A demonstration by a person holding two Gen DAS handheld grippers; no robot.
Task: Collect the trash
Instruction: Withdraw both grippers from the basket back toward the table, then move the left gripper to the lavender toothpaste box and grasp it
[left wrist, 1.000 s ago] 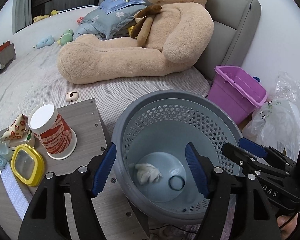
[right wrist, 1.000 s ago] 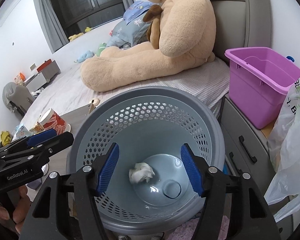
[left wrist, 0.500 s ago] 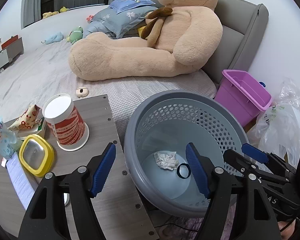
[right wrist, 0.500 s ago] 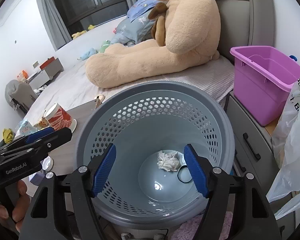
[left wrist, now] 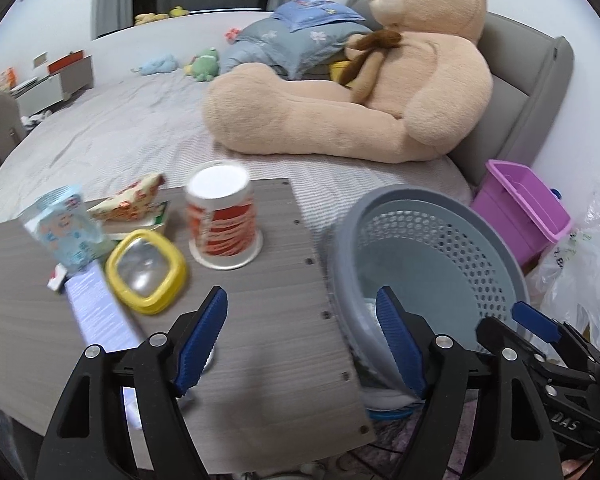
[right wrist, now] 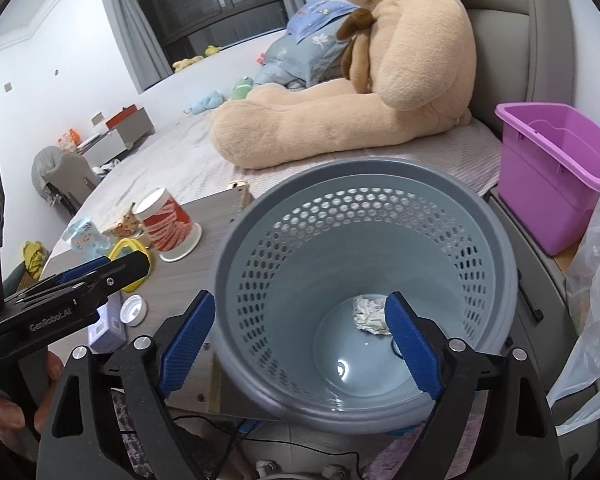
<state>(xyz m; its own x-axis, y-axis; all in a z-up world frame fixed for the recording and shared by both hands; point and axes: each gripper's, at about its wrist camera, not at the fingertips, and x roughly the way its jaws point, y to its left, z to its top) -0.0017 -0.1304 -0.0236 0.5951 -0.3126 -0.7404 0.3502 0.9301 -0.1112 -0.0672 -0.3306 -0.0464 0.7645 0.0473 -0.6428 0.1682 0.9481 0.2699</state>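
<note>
One crumpled white paper wad (right wrist: pixel 370 315) already lies at the bottom of your grey perforated plastic bin (right wrist: pixel 364 208). Both tools have just been opening with nothing between them: your left tool (left wrist: pixel 302 338) gapes over the grey wood-grain counter (left wrist: pixel 260 364), your right tool (right wrist: pixel 298 346) over the bin. The red-and-white paper cup (left wrist: pixel 222 220) and blue wrapper (left wrist: pixel 66 232) remain on the counter.

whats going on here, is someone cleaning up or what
A person is collecting trash with a handheld gripper in each hand. A crumpled paper wad already lies at the bottom of the grey basket. The right gripper hangs over the basket, its jaws just opened and empty. The left gripper, also open and empty, points at the wooden table, where a red paper cup and wrappers wait.
</note>
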